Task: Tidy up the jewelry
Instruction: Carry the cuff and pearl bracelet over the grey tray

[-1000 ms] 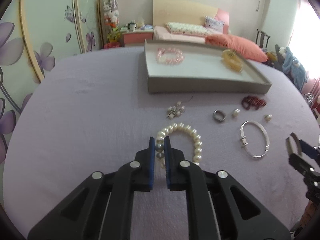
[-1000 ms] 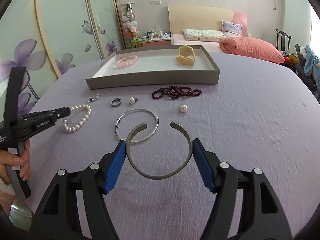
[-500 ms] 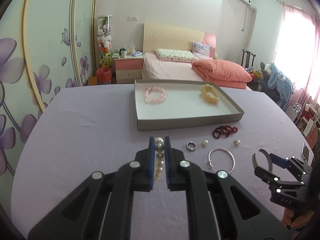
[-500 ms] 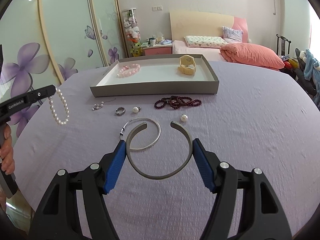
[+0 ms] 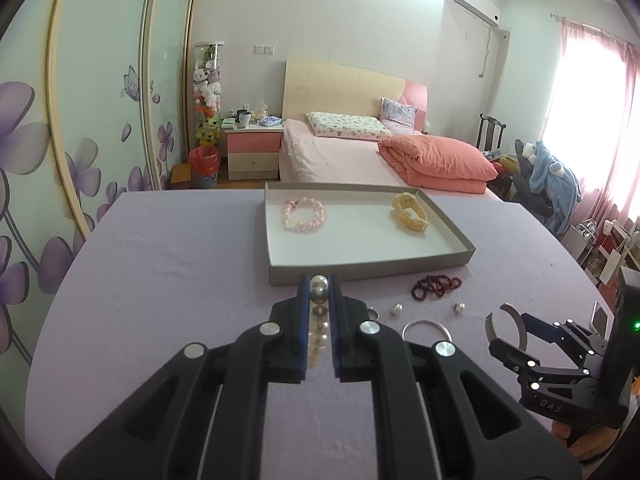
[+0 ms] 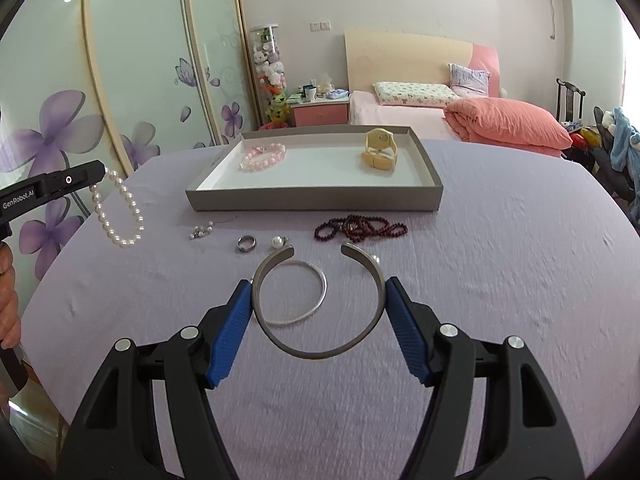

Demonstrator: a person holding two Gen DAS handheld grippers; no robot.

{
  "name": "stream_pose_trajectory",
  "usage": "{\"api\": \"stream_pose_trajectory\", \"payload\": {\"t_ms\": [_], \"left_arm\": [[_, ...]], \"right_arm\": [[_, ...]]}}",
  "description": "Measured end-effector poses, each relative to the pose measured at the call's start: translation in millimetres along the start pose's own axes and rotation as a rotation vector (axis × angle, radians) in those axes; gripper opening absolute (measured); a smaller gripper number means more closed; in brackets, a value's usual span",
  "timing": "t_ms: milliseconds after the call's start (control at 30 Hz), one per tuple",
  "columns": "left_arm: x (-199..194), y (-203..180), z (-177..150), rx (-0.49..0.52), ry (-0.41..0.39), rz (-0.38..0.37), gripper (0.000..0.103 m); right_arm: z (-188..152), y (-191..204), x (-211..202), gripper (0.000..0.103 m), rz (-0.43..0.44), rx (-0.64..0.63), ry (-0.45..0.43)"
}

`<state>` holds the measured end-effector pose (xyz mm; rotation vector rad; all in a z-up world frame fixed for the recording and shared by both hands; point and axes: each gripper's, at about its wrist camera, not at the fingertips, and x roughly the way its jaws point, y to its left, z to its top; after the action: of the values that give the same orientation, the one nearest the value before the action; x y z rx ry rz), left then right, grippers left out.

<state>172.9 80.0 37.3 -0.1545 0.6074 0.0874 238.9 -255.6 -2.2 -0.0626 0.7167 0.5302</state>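
My left gripper [image 5: 319, 286] is shut on a white pearl bracelet [image 5: 319, 304], which hangs from it in the air in the right wrist view [image 6: 120, 212], left of the grey tray [image 6: 316, 200]. My right gripper [image 6: 318, 300] is shut on an open grey metal cuff bangle [image 6: 318, 344] and holds it above the purple table; the cuff also shows in the left wrist view [image 5: 506, 326]. The tray [image 5: 372, 270] holds a pink bead bracelet [image 5: 305, 215] and a yellow watch [image 5: 409, 213].
On the cloth before the tray lie a dark red bead strand [image 6: 360, 228], a thin silver bangle [image 6: 296, 296], a ring [image 6: 245, 244], a pearl earring [image 6: 277, 242], a small pearl cluster [image 6: 201, 232] and another pearl [image 5: 459, 307]. A bed stands behind the table.
My left gripper has lifted the pearl bracelet off the cloth and raised it well above the table. My right gripper has also risen a little, still holding the cuff.
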Motion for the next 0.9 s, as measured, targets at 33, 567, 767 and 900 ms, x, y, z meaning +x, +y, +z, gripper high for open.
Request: {"api": "stream_pose_trajectory", "payload": {"t_ms": [33, 567, 767, 900], "left_arm": [[0.9, -1.1, 3.0, -0.001, -0.002, -0.001, 0.01], [76.3, -16.2, 75.6, 0.005, -0.005, -0.042, 0.01], [124.4, -17.8, 92.4, 0.011, 0.028, -0.04, 0.01], [155.9, -14.7, 96.8, -0.001, 0.054, -0.039, 0.01]], "right_arm": [[2.7, -0.9, 1.8, 0.067, -0.001, 0.001, -0.001], [81.7, -38.0, 57.7, 0.067, -0.054, -0.01, -0.043], [110.7, -43.6, 90.8, 0.067, -0.056, -0.028, -0.059], [118.5, -41.3, 111.5, 0.067, -0.057, -0.053, -0.053]]}}
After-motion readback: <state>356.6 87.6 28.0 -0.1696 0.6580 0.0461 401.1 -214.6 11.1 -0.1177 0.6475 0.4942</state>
